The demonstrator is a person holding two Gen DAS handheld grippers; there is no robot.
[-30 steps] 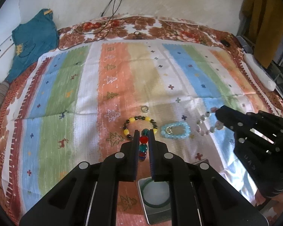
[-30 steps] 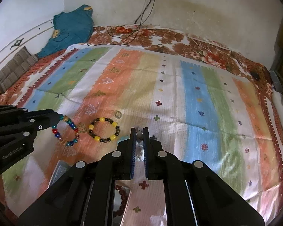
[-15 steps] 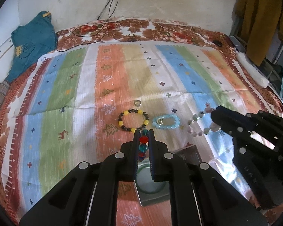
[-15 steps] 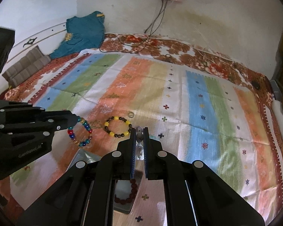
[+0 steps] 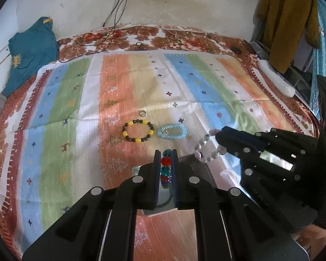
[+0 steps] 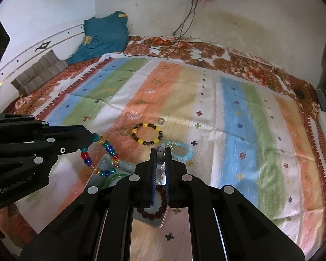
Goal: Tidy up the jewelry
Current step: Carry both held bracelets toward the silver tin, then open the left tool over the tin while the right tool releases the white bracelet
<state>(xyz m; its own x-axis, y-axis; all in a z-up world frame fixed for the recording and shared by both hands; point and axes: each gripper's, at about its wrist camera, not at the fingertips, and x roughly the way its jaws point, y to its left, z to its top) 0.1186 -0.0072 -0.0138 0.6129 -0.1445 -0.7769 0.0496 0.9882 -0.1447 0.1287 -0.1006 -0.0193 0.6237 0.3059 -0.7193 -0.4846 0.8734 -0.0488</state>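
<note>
One striped cloth (image 5: 76,100) carries two bracelets, yellow-black (image 5: 138,130) and light blue (image 5: 172,131), and one ring (image 5: 142,113). Left gripper (image 5: 165,158) clamps one colourful bracelet (image 6: 100,157); right gripper (image 6: 160,157) clamps one pale bracelet (image 5: 207,148)

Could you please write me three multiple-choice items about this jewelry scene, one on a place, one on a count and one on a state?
1. Where does the small ring lie?
A. just beyond the yellow-and-dark bracelet
B. inside the light blue bracelet
C. between the left gripper's fingers

2. How many bracelets lie loose on the striped cloth?
A. none
B. two
C. four

3. What is the left gripper doing?
A. open over the cloth
B. shut on the multicolored bracelet
C. shut on the ring

Answers:
1 A, the ring sits on the cloth past that bracelet's far edge.
2 B, only the yellow-and-dark and light blue ones.
3 B, red and teal beads sit between its fingers.
</note>
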